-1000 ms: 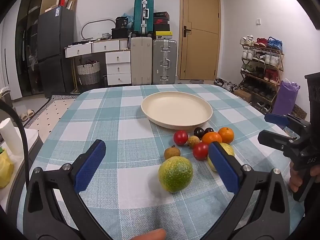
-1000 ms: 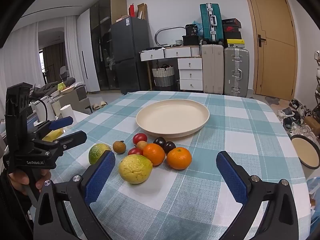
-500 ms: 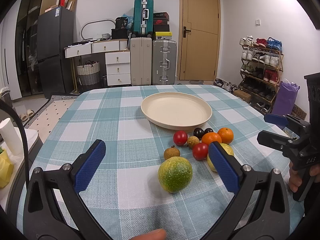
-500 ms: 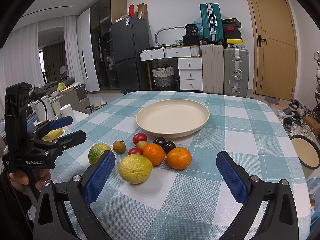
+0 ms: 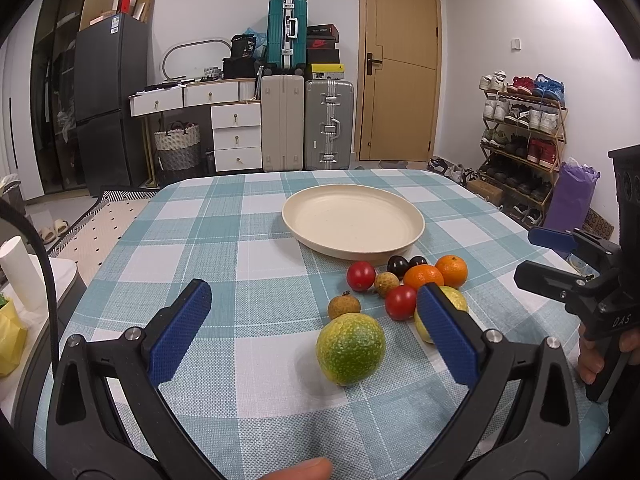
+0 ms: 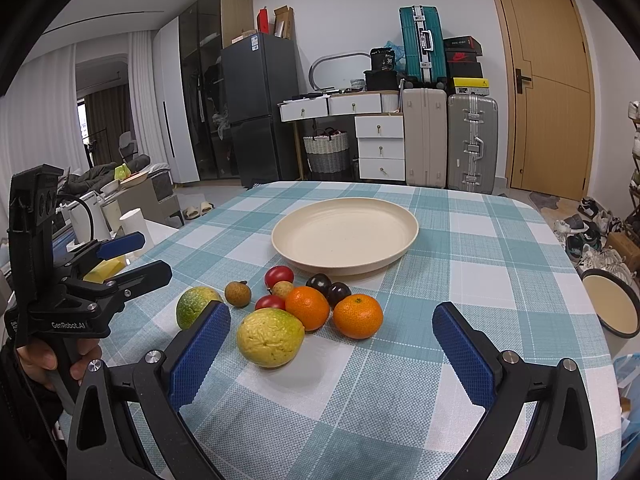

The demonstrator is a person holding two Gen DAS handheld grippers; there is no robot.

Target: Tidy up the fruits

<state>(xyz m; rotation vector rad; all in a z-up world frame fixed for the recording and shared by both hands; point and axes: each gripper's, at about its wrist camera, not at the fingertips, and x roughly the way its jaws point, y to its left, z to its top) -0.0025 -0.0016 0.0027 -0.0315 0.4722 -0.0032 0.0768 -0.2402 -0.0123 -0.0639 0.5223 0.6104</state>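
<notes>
A cluster of fruit lies on the checked tablecloth in front of a cream plate (image 5: 352,222) (image 6: 344,236), which holds nothing. Nearest my left gripper (image 5: 316,332) is a green-yellow citrus (image 5: 351,348) (image 6: 194,306), just ahead of its open blue fingers. A yellow bumpy citrus (image 6: 270,337) (image 5: 454,300) sits just ahead of my right gripper (image 6: 332,350), also open and holding nothing. Behind lie two oranges (image 6: 357,316) (image 6: 307,307), two red tomatoes (image 5: 361,276) (image 5: 401,302), two dark plums (image 6: 319,283) and two small brown fruits (image 5: 344,306).
The table's right edge drops to a floor with shoes, a round dish (image 6: 612,304) and a purple bag (image 5: 570,196). A white roll (image 5: 18,272) and a yellow item stand off the left edge. Suitcases, drawers and a fridge line the far wall.
</notes>
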